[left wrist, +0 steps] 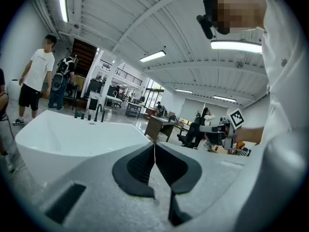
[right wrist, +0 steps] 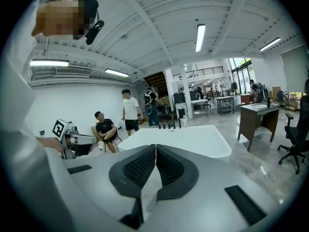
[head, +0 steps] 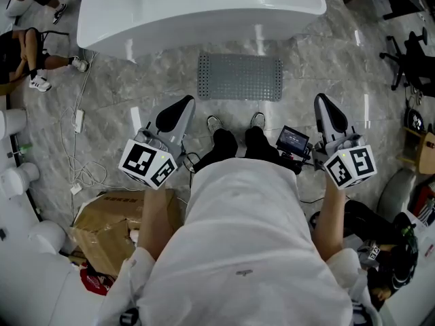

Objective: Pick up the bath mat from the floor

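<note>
A grey perforated bath mat lies flat on the marble floor in front of the white bathtub in the head view. My left gripper hangs shut over the floor, to the left of and nearer than the mat, holding nothing. My right gripper is shut too, right of and nearer than the mat, also empty. In the left gripper view the black pads meet, with the tub behind. The right gripper view shows its pads pressed together before the tub. The mat appears in neither gripper view.
The person's shoes stand just short of the mat. A cardboard box sits at lower left, with cables and a power strip on the floor. A seated person is at far left. Office chairs stand at right.
</note>
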Demonstrator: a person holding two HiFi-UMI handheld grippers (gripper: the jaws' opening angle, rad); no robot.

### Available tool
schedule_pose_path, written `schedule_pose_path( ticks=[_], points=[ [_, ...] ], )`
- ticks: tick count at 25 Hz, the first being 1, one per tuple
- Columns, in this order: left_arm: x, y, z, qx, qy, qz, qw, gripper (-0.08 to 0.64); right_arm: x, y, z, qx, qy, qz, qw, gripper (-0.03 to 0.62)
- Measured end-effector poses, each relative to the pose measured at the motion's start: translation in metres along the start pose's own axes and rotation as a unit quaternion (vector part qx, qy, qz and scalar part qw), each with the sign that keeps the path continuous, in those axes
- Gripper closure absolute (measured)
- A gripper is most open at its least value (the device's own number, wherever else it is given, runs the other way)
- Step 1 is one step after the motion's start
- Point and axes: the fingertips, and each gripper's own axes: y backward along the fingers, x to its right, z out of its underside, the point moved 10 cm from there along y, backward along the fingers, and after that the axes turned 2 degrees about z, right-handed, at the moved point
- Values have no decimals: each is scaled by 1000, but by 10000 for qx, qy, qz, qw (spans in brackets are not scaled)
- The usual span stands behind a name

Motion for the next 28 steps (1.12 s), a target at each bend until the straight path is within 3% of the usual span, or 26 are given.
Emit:
schedule_pose_path(
  ticks=[8,13,24,28],
  points=[
    [-17,-8,9,-220,27,243,9995,546,-4,0,8,-135,-32,211,9997,583],
    [-16,-17,10,-234,34,164,9996,546,9,3,10,-148,-39,251,9996,583],
    [12,-61,18,-325,417,-178,9984,546,89,-4,19,-462,-129,171,9987,581],
    [18,-82,19,-245,702,-507,9959,546,124,-15,30,-663,-153,-13,9977,581]
  ],
)
